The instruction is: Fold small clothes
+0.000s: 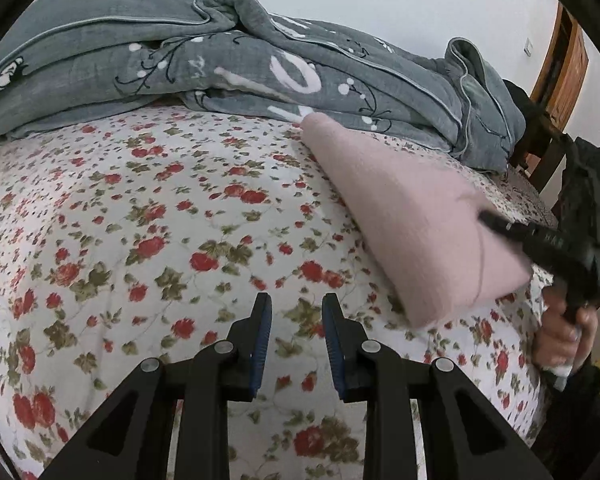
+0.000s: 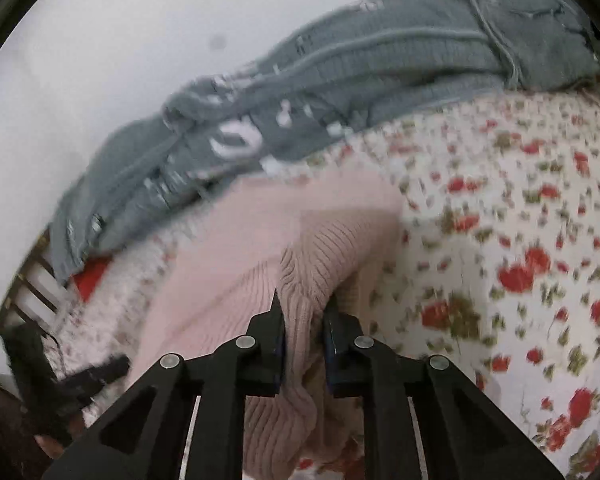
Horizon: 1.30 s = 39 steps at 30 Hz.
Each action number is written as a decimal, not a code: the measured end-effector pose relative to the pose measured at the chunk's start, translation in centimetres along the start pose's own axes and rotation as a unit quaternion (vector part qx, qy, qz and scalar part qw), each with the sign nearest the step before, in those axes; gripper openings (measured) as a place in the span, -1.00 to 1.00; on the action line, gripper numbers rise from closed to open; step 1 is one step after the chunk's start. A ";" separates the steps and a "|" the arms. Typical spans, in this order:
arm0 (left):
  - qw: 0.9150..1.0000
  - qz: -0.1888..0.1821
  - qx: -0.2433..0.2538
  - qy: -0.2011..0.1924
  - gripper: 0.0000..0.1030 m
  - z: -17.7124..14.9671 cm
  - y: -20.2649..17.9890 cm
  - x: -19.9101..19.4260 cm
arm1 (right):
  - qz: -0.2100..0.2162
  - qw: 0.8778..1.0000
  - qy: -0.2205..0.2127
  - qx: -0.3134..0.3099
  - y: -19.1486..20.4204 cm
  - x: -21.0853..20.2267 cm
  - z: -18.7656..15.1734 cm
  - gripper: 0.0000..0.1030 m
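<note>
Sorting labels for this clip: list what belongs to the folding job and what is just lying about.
Job:
pink knit garment
right tongs, shut on the garment
left tongs, open, empty
floral bedsheet, the work surface

Lying about:
grey quilt
wooden chair

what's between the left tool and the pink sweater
Only bare floral bedsheet separates the open left tool from the pink sweater, seen in the left wrist view.

A: What colour is the sweater [image 1: 412,220]?
B: Pale pink, ribbed knit. At 12 o'clock, the quilt [image 1: 220,60] is grey-green with white letters and black sprigs.
A: And the sheet [image 1: 140,220]?
B: White, scattered with red roses and olive leaves.
</note>
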<state>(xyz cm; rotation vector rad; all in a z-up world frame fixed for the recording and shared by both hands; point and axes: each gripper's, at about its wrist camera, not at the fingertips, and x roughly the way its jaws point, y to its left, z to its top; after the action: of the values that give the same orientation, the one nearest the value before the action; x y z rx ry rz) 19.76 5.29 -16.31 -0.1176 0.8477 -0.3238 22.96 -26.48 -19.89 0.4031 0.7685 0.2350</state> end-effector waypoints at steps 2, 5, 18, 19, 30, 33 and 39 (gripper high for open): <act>1.000 -0.006 0.003 -0.003 -0.52 0.3 -0.4 0.2 | -0.016 1.000 -0.004 -0.023 0.9 -0.6 0.1 -0.56; 1.000 -0.012 0.012 0.000 -0.52 1.2 -1.5 0.6 | -0.027 0.998 -0.026 -0.045 2.3 -2.0 0.3 -0.41; 0.999 -0.019 0.029 -0.004 -0.52 3.1 -4.4 0.8 | -0.059 0.997 -0.021 -0.055 2.8 -2.8 0.1 -0.59; 0.999 -0.018 0.029 -0.004 -0.52 3.1 -4.4 0.8 | -0.060 0.996 -0.024 -0.056 2.8 -3.1 0.1 -0.59; 0.999 -0.012 0.032 -0.018 0.21 4.1 -5.8 0.8 | -0.066 0.995 -0.043 -0.052 2.2 -5.5 0.6 -0.41; 0.999 -0.011 0.036 -0.020 0.21 4.3 -6.4 1.1 | -0.041 0.998 -0.027 -0.039 1.7 -4.2 0.2 -0.41; 0.999 0.002 0.040 -0.014 0.21 5.0 -6.7 2.1 | -0.043 0.998 -0.043 -0.032 0.8 -3.6 -0.7 -1.00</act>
<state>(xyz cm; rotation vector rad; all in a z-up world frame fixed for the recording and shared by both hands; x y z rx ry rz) 23.23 -1.83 -12.97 -0.0464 0.8063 -0.3517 19.87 -26.87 -17.77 0.3171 0.6906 0.1608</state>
